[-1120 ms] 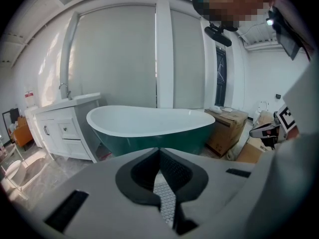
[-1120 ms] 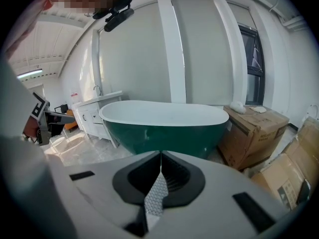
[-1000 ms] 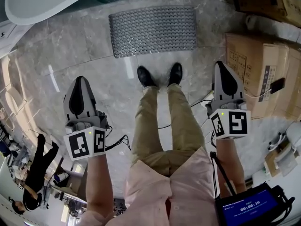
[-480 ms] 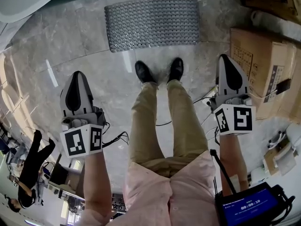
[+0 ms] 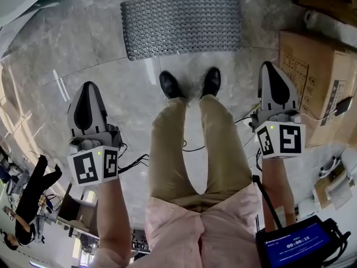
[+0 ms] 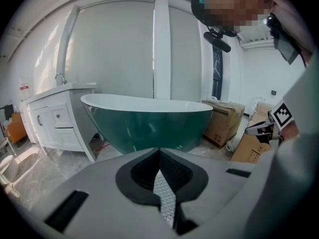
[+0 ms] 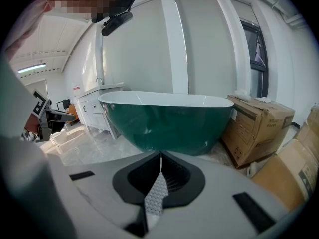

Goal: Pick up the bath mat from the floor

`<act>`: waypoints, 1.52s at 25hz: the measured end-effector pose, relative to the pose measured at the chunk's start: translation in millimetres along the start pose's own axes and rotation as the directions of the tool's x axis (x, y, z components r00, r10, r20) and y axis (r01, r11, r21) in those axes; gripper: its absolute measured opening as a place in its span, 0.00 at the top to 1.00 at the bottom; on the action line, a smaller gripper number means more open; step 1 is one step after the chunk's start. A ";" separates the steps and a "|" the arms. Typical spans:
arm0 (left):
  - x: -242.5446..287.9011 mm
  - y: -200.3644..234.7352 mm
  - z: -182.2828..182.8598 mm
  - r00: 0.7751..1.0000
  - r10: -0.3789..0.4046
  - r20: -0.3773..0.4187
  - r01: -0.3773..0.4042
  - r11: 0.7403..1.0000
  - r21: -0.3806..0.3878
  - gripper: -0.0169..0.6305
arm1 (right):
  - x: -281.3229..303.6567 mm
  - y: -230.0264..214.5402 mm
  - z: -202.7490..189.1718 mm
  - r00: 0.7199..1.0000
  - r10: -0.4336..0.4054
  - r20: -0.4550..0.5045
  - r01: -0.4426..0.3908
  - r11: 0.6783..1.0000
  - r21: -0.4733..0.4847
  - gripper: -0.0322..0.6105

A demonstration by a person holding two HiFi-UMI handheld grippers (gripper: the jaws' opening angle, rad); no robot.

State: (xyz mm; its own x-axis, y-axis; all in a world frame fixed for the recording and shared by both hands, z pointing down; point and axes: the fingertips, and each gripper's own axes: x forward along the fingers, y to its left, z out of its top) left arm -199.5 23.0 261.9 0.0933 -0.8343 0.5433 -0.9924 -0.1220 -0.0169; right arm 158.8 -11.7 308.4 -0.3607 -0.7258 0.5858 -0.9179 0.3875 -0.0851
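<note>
The bath mat (image 5: 181, 24), grey and studded, lies flat on the marble floor in front of the person's black shoes (image 5: 170, 86). My left gripper (image 5: 88, 86) hangs to the left of the legs, short of the mat and apart from it, jaws shut and empty. My right gripper (image 5: 268, 65) hangs to the right of the legs, also shut with nothing in it. In the left gripper view the left gripper (image 6: 159, 151) shows closed jaws aimed at the tub. The right gripper (image 7: 160, 155) shows the same in its own view.
A green bathtub (image 6: 149, 123) with a white rim stands beyond the mat. Cardboard boxes (image 5: 318, 77) crowd the right side. A white vanity (image 6: 55, 118) stands at the left. Cables (image 5: 134, 163) trail on the floor by the legs.
Both grippers have sunk toward the floor and stayed shut. In the head view the mat now sits a little higher in the frame and looks larger.
</note>
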 end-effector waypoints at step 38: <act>152.0 49.4 -197.5 0.996 0.091 0.023 -0.091 0.996 -0.014 0.93 | 162.1 -79.5 -203.2 0.999 -0.028 -0.030 0.028 0.999 0.015 0.92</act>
State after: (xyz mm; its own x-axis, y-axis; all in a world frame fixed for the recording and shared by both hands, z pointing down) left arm -250.2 -3.7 509.4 0.0046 -0.8541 0.5201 -0.9978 -0.0384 -0.0543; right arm 206.9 -44.6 573.9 -0.3299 -0.7189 0.6119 -0.9301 0.3584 -0.0804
